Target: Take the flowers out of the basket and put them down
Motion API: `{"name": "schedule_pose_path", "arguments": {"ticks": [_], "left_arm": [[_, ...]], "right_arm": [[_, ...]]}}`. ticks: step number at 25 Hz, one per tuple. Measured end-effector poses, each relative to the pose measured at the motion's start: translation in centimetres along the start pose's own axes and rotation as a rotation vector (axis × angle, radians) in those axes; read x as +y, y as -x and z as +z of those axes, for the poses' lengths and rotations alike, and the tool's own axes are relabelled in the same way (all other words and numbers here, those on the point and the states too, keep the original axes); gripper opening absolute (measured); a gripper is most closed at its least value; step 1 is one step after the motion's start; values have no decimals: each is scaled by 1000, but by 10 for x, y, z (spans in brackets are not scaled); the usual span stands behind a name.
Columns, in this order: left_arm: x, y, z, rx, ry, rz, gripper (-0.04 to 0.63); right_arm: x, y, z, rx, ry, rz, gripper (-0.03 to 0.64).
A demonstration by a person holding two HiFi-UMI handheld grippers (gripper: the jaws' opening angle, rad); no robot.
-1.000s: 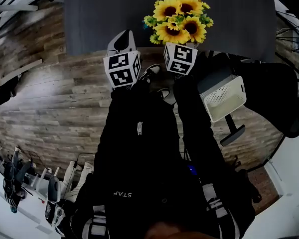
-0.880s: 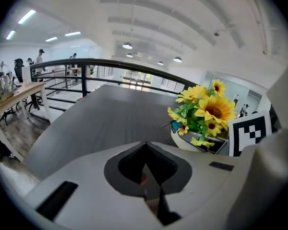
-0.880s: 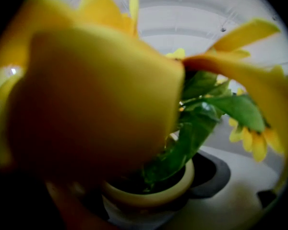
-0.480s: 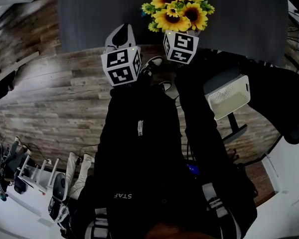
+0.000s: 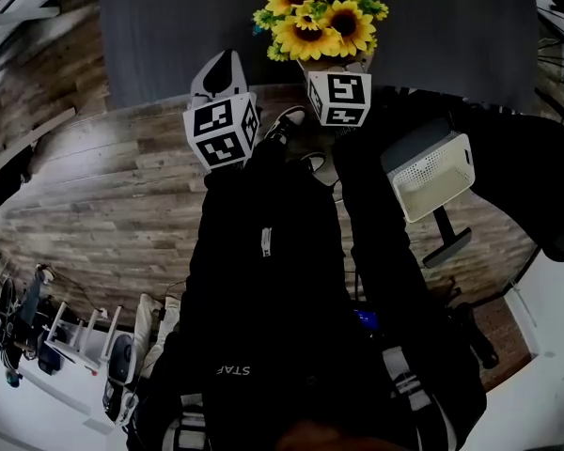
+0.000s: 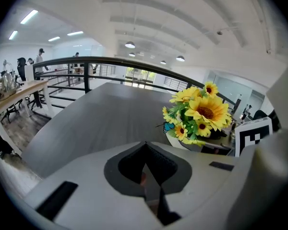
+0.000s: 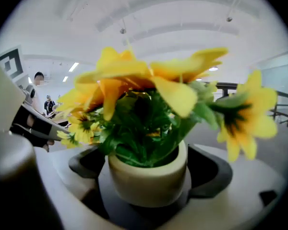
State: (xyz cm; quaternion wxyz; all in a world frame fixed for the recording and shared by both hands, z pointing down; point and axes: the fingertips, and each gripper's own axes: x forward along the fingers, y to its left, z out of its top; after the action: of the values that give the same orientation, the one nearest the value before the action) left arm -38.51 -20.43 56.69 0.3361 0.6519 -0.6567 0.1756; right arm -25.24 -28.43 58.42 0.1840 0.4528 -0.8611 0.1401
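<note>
My right gripper (image 5: 336,68) is shut on a small cream pot (image 7: 145,188) of yellow sunflowers (image 5: 315,12), holding it upright over the near edge of the dark grey table (image 5: 169,26). In the right gripper view the pot sits between the two dark pads (image 7: 84,163) and the sunflowers (image 7: 144,80) fill the view above. My left gripper (image 5: 220,71) is shut and holds nothing, just left of the pot, jaws together (image 6: 146,169). From there the sunflowers (image 6: 201,111) show to the right. The white perforated basket (image 5: 432,175) lies to my right, with nothing showing in it.
The grey table (image 6: 105,114) stretches ahead to a black railing (image 6: 86,63). Wooden plank floor (image 5: 103,195) lies below me. A black chair (image 5: 536,186) stands beside the basket. A rack of tools (image 5: 66,346) is at the lower left.
The right gripper has carried the flower pot a little farther over the table and slightly left. The left gripper stays shut beside it.
</note>
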Motion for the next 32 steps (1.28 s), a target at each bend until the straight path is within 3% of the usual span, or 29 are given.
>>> {"name": "schedule_pose_path", "arguments": {"ticks": [8, 15, 17, 20, 23, 26, 28, 32], "left_arm": [[-16, 44, 8, -19, -4, -7, -3], [-66, 113, 66, -132, -34, -71, -3], [-83, 135, 85, -167, -54, -97, -3], [-105, 169, 107, -204, -82, -111, -3], [-125, 203, 128, -264, -105, -143, -3], [-143, 233, 143, -318, -135, -180, -3], [-152, 249, 150, -335, -151, -202, -3], [-167, 271, 168, -367, -172, -228, -3]], "right_arm": [[16, 91, 9, 17, -10, 23, 520], [16, 175, 87, -34, 16, -24, 503], [16, 195, 119, -77, 23, -48, 445], [15, 226, 165, -147, 37, -101, 274], [17, 254, 201, -194, 23, -132, 181], [19, 284, 228, -232, -1, -161, 48], [26, 300, 242, -257, -15, -155, 15], [42, 320, 271, -297, 4, -112, 14]]}}
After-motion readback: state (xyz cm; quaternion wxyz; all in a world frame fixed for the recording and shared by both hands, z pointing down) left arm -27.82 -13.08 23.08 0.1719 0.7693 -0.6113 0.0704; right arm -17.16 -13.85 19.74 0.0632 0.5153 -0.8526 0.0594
